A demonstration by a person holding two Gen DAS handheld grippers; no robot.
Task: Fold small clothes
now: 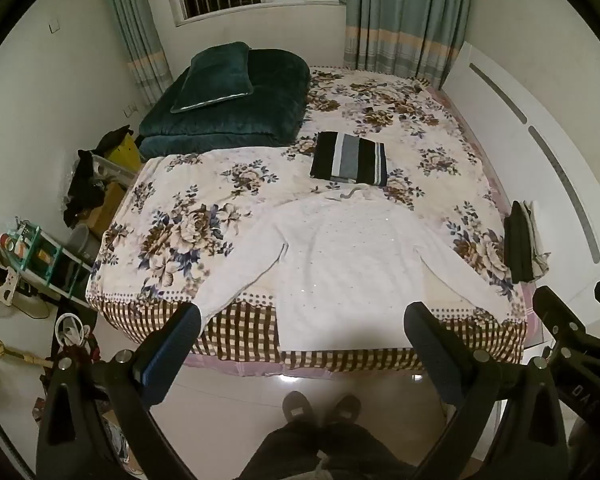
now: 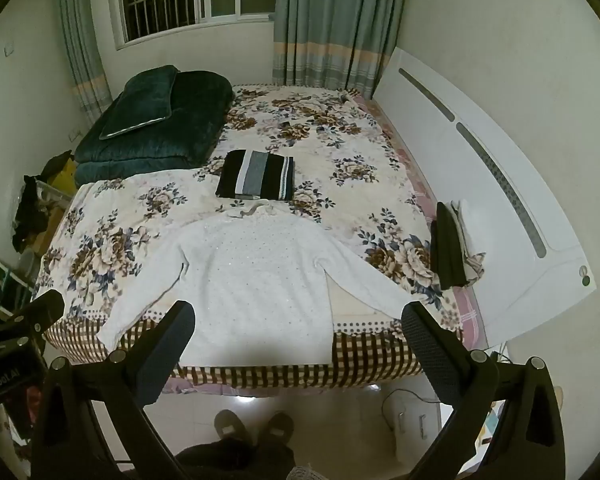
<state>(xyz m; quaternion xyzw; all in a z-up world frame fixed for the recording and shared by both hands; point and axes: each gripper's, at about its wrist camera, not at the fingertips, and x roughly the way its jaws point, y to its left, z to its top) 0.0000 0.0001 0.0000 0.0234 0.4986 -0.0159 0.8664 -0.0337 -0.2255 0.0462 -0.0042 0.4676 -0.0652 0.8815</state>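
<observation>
My left gripper and right gripper both hang wide apart, empty, above the bed's near edge. The white sweater lies flat there, 2 sleeves splayed. It looks soft, light and limp; I'd pinch each sleeve cuff.

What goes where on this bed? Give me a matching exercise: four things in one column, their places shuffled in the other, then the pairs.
Things
1. white sweater
2. striped folded garment
3. dark green pillow
4. dark and pale clothes stack

Places
A. atop the folded green quilt
B. spread flat at the near edge
C. by the white headboard
D. mid-bed, beyond the collar

Pairs: 1-B, 2-D, 3-A, 4-C
</observation>
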